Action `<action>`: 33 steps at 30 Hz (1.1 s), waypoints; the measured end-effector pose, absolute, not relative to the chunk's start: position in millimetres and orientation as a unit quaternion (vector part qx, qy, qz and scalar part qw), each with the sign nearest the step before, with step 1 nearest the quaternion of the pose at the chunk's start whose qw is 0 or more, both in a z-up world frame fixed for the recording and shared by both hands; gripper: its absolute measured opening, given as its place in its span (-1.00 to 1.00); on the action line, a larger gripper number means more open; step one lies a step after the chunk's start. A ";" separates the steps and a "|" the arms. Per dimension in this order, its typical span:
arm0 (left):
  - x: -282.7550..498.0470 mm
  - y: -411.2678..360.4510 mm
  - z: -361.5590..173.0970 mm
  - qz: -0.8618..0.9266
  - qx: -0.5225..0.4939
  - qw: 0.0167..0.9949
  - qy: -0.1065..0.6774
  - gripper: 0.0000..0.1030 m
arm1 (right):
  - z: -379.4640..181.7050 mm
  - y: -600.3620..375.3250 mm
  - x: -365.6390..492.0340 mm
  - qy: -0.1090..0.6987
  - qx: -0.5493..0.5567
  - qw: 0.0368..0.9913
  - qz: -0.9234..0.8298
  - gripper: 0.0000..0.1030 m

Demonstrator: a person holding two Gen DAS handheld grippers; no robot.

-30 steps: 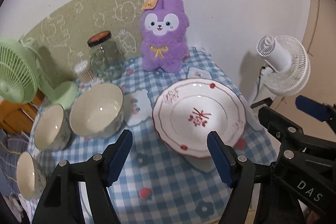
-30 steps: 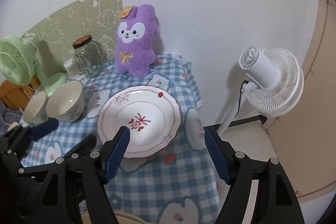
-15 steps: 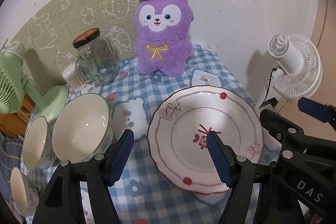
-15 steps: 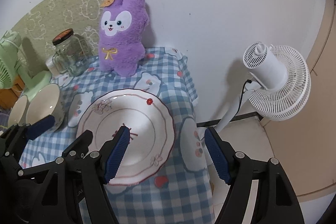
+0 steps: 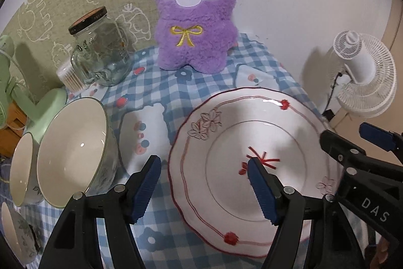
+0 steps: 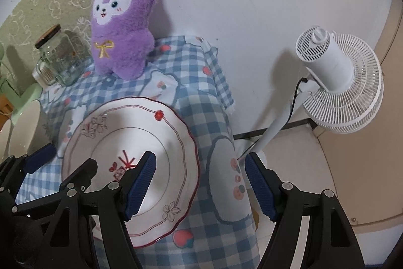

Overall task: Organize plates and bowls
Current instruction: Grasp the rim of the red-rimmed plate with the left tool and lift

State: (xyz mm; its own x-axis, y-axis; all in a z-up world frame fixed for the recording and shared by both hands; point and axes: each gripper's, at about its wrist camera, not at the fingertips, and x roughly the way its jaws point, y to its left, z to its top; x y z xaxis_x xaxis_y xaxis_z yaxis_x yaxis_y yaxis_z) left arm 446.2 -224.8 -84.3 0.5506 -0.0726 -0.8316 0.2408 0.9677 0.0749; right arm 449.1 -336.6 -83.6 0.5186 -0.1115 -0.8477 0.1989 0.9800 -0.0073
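A white plate [image 5: 252,155] with red trim and flower marks lies on the blue checked tablecloth; it also shows in the right wrist view [image 6: 126,158]. My left gripper [image 5: 204,183] is open and hovers over the plate's left rim. My right gripper [image 6: 199,185] is open and straddles the plate's right rim near the table's right edge. A large white bowl [image 5: 73,150] stands left of the plate, with a smaller bowl [image 5: 21,168] beside it and a third bowl [image 5: 15,233] at the lower left.
A purple plush toy [image 5: 195,14] and a glass jar [image 5: 100,49] stand at the back by the wall. A green fan [image 5: 15,82] is at the left. A white standing fan [image 6: 335,82] is on the floor to the right of the table edge.
Both grippers have moved forward and lower toward the plate, which now looks larger. Both stay open. Nothing on the table has moved.
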 end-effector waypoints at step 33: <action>460.3 -219.4 -108.6 -0.071 0.095 0.860 0.497 -0.07 | -117.7 -324.9 467.2 0.520 0.030 0.851 -0.057 -0.33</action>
